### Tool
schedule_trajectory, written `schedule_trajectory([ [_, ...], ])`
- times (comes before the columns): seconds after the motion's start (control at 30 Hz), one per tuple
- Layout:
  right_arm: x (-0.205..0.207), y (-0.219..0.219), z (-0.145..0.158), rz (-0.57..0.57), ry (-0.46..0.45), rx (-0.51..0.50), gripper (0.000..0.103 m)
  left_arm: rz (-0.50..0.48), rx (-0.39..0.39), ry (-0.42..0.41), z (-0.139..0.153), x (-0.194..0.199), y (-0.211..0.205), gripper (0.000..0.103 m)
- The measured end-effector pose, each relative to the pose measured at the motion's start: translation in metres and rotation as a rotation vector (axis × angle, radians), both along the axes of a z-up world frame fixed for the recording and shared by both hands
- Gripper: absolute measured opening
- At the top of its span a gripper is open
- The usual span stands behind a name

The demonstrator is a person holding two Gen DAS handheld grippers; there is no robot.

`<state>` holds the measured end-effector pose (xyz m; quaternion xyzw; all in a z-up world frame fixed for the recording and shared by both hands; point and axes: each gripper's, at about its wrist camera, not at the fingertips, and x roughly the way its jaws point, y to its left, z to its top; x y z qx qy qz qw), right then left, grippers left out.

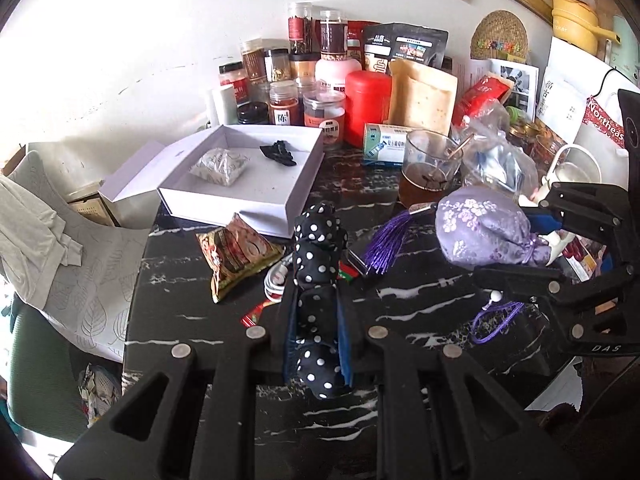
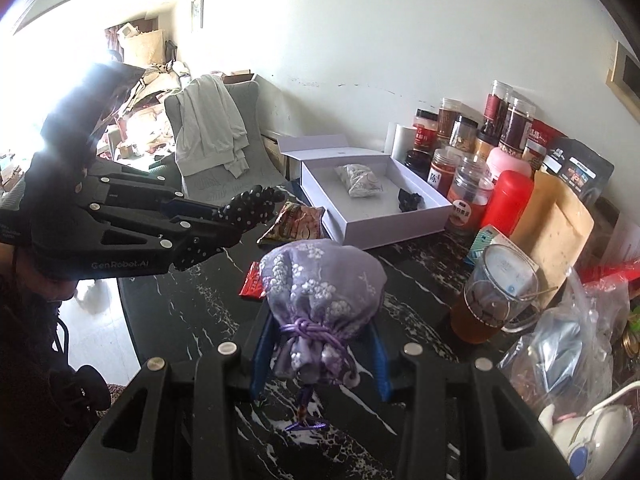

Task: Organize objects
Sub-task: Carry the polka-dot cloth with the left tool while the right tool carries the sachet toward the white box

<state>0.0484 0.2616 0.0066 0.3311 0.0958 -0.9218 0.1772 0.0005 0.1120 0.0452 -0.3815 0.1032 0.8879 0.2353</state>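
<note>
My left gripper [image 1: 317,300] is shut on a black cloth piece with white polka dots [image 1: 318,256], held above the dark marble table [image 1: 420,304]. In the right wrist view this left gripper [image 2: 236,220] hovers at the left with the dotted cloth [image 2: 250,204] sticking out of it. My right gripper [image 2: 320,344] is shut on the tied neck of a purple flowered pouch [image 2: 320,280]; its tassel hangs below. The left wrist view shows that pouch [image 1: 480,232] in the right gripper [image 1: 540,236]. An open white box [image 1: 224,204] holds a pale patterned sachet [image 1: 218,168] and a small black item [image 1: 278,154].
Jars and a red canister [image 1: 368,108] crowd the back wall. A glass of brown tea [image 1: 430,168] and a plastic bag [image 1: 496,160] stand at the right. A snack packet [image 1: 236,256] and a white cable [image 1: 276,280] lie near the box. A chair with cloth [image 1: 36,232] stands at the left.
</note>
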Motion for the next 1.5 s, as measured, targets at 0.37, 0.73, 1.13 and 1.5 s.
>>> schedule_trajectory([
  [0.37,-0.038,-0.005,0.017,0.031,0.034,0.014,0.041,0.008,0.005,0.011,0.012,-0.048,-0.002,0.016],
  [0.73,-0.091,-0.006,0.022,0.031,0.039,-0.004,0.041,0.024,0.006,0.015,0.013,-0.105,-0.009,0.016],
  [1.13,-0.154,-0.013,0.021,0.027,0.041,-0.013,0.041,0.022,0.006,-0.002,0.000,-0.176,-0.010,0.016],
  [1.5,-0.221,-0.010,0.013,-0.025,0.017,-0.028,0.041,0.034,0.014,-0.012,-0.016,-0.248,-0.015,0.016],
])
